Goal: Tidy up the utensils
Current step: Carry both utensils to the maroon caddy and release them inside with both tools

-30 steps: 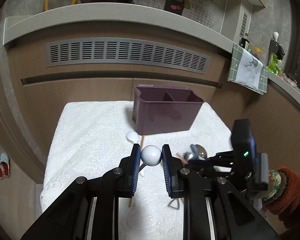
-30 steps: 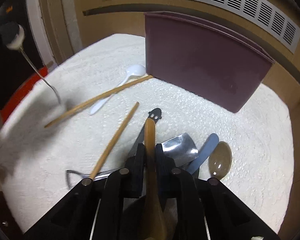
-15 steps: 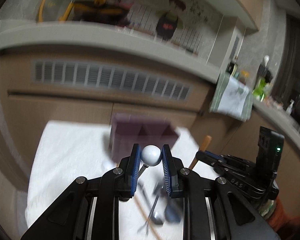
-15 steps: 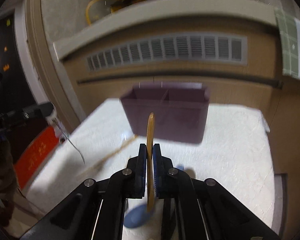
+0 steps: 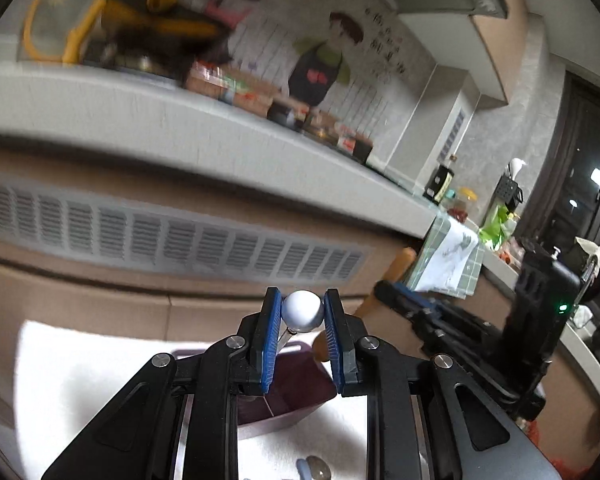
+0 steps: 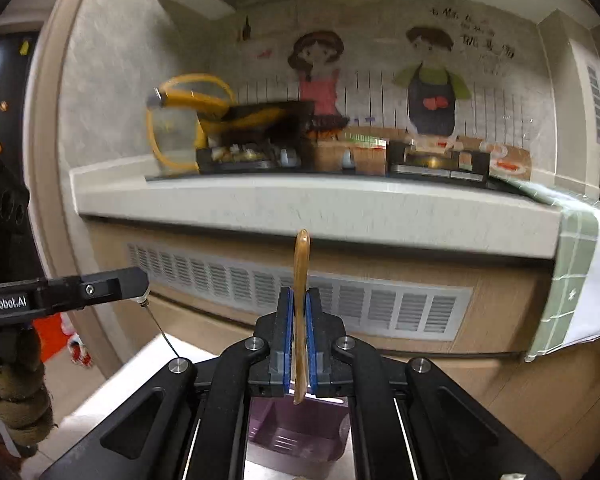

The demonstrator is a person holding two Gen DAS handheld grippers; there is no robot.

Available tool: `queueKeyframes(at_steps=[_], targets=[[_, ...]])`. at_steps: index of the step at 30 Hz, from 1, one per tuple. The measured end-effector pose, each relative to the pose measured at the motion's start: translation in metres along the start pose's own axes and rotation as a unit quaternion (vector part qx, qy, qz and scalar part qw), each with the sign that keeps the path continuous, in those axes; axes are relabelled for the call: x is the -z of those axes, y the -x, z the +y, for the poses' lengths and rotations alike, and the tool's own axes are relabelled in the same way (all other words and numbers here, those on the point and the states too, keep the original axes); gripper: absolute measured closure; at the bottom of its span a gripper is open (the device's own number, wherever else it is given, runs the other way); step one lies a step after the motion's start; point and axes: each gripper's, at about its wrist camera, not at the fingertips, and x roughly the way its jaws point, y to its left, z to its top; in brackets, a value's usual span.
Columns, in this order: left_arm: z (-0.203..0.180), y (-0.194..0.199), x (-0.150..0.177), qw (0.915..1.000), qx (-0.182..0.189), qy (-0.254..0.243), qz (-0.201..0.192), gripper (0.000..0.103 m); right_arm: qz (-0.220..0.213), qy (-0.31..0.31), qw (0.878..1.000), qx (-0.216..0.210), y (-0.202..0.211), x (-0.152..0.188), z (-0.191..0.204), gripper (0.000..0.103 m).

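Above the purple utensil box (image 6: 300,436), I had both grippers lifted and each one carried something. My left gripper (image 5: 303,314) had its jaws pressed on the white ball (image 5: 302,311) at the end of a thin metal utensil, whose wire stem (image 6: 160,330) hung down below, as the right camera showed. I think I held it by the ball because that was the fattest part and it would not slip through. My right gripper (image 6: 299,332) had its jaws shut tight on the wooden spoon handle (image 6: 301,280), which stood straight up between the blue pads, with its low end poking out under them toward the box. Holding it upright seemed smart to me, because it could then drop straight down into a slot. The box sat on the white worktop (image 5: 80,360), right under both grippers, with a wall inside (image 5: 266,404) splitting it into parts. I could not tell which part each tool was over. A blue-handled spoon (image 5: 306,470) lay on the worktop near my left gripper, not yet put away. My two grippers were near each other, so I guessed they could bump if both went down at once. The box rim (image 5: 288,347) was the edge to watch. There was open room above the box, and the long counter edge (image 6: 320,208) behind it was well apart.
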Motion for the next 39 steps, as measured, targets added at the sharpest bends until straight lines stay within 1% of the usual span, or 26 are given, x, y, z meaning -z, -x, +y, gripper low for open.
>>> queueKeyframes(at_steps=[3, 6, 7, 8, 9, 10, 12, 15, 17, 19, 21, 22, 24, 25, 27, 28, 29, 31, 33, 36, 39], targets=[[0.016, -0.032, 0.019, 0.9993, -0.004, 0.009, 0.035, 0.08, 0.04, -0.016, 0.999, -0.005, -0.024, 0.028, -0.012, 0.097], [0.032, -0.059, 0.034, 0.9971, -0.02, 0.024, 0.07, 0.08, 0.093, -0.034, 0.995, -0.02, -0.056, 0.055, -0.023, 0.097], [0.038, -0.065, 0.038, 0.9963, -0.022, 0.029, 0.078, 0.08, 0.111, -0.044, 0.992, -0.028, -0.063, 0.063, -0.027, 0.097], [0.042, -0.069, 0.041, 0.9957, -0.025, 0.03, 0.083, 0.076, 0.123, -0.054, 0.99, -0.034, -0.069, 0.07, -0.03, 0.096], [0.044, -0.069, 0.044, 0.9956, -0.029, 0.03, 0.084, 0.074, 0.129, -0.057, 0.989, -0.036, -0.072, 0.075, -0.031, 0.09], [0.046, -0.067, 0.045, 0.9958, -0.032, 0.028, 0.081, 0.07, 0.136, -0.057, 0.989, -0.031, -0.074, 0.081, -0.032, 0.082], [0.044, -0.056, 0.046, 0.9967, -0.039, 0.019, 0.068, 0.068, 0.134, -0.048, 0.99, -0.019, -0.071, 0.086, -0.031, 0.08], [0.037, -0.027, 0.046, 0.9977, -0.059, -0.01, 0.03, 0.065, 0.109, -0.033, 0.994, -0.007, -0.05, 0.083, -0.026, 0.08], [0.036, -0.005, 0.048, 0.9964, -0.081, -0.023, 0.008, 0.06, 0.084, -0.026, 0.996, -0.002, -0.032, 0.079, -0.017, 0.08], [0.042, 0.012, 0.057, 0.994, -0.107, -0.023, 0.006, 0.059, 0.075, -0.025, 0.997, -0.009, -0.016, 0.08, -0.007, 0.08], [0.053, 0.023, 0.072, 0.9909, -0.132, -0.013, 0.02, 0.059, 0.09, -0.02, 0.995, -0.029, -0.009, 0.085, 0.007, 0.08], [0.061, 0.028, 0.085, 0.9879, -0.152, -0.006, 0.033, 0.059, 0.104, -0.018, 0.994, -0.041, -0.008, 0.093, 0.017, 0.08], [0.071, 0.035, 0.106, 0.9825, -0.179, 0.0, 0.051, 0.059, 0.137, -0.018, 0.989, -0.06, -0.013, 0.111, 0.034, 0.08], [0.077, 0.039, 0.119, 0.9784, -0.198, 0.001, 0.06, 0.059, 0.163, -0.019, 0.984, -0.072, -0.02, 0.126, 0.047, 0.08], [0.089, 0.047, 0.141, 0.9697, -0.234, 0.008, 0.071, 0.059, 0.203, -0.031, 0.975, -0.08, -0.034, 0.15, 0.066, 0.08], [0.096, 0.053, 0.152, 0.9653, -0.249, 0.016, 0.076, 0.059, 0.228, -0.043, 0.969, -0.085, -0.043, 0.165, 0.077, 0.08], [0.102, 0.059, 0.161, 0.9626, -0.258, 0.025, 0.079, 0.059, 0.245, -0.052, 0.964, -0.092, -0.051, 0.177, 0.088, 0.08], [0.11, 0.071, 0.178, 0.9606, -0.262, 0.033, 0.088, 0.059, 0.265, -0.057, 0.958, -0.09, -0.062, 0.192, 0.105, 0.08], [0.114, 0.083, 0.192, 0.9591, -0.266, 0.036, 0.091, 0.059, 0.276, -0.052, 0.957, -0.077, -0.074, 0.2, 0.125, 0.08], [0.119, 0.103, 0.21, 0.9584, -0.267, 0.051, 0.089, 0.059, 0.268, -0.056, 0.96, -0.057, -0.084, 0.198, 0.142, 0.079], [0.122, 0.115, 0.219, 0.9588, -0.263, 0.062, 0.088, 0.059, 0.265, -0.059, 0.962, -0.034, -0.093, 0.197, 0.153, 0.079]])
